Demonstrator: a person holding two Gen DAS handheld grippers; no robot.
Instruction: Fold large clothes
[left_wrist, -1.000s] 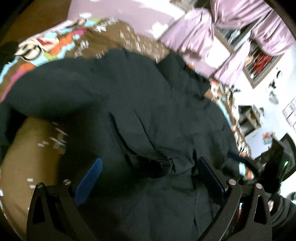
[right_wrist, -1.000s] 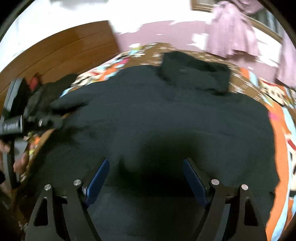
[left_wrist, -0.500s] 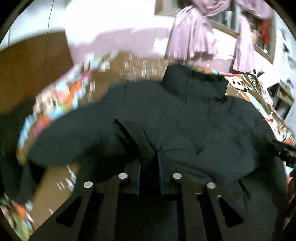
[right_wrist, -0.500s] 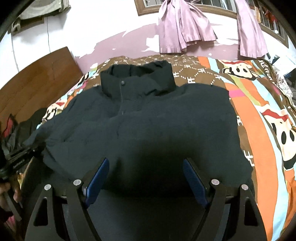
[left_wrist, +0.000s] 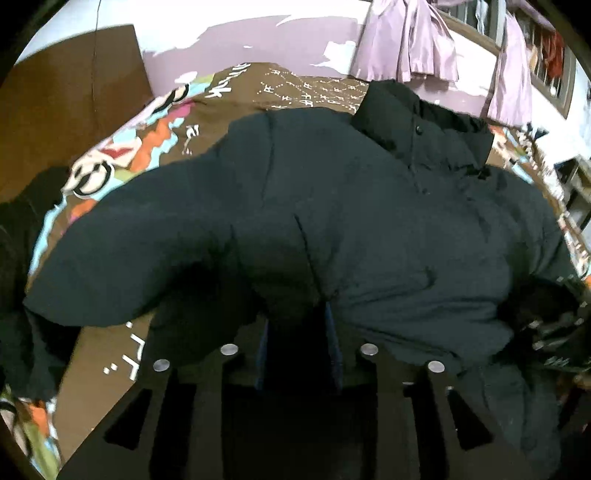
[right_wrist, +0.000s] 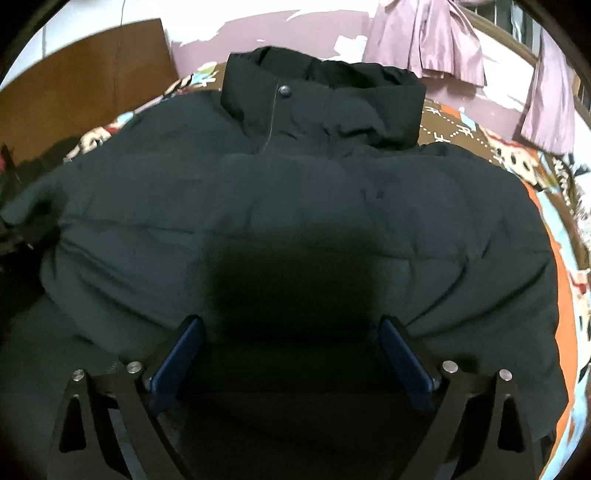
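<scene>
Pinching the jacket's lower edge to start a fold

My left claw (left_wrist: 297, 332) is clamped tight on a bunched pleat of the dark puffer jacket (right_wrist: 295, 192), which lies front-up across the patterned bedspread (right_wrist: 565, 295), collar (right_wrist: 321, 107) toward the wall; I judge the grip is there so the padded edge can lift without slipping; my right claw (right_wrist: 291, 350) hovers wide apart over the hem, holding nothing, probably ready to take the other side; the left sleeve (left_wrist: 122, 258) sprawls outward.
</scene>
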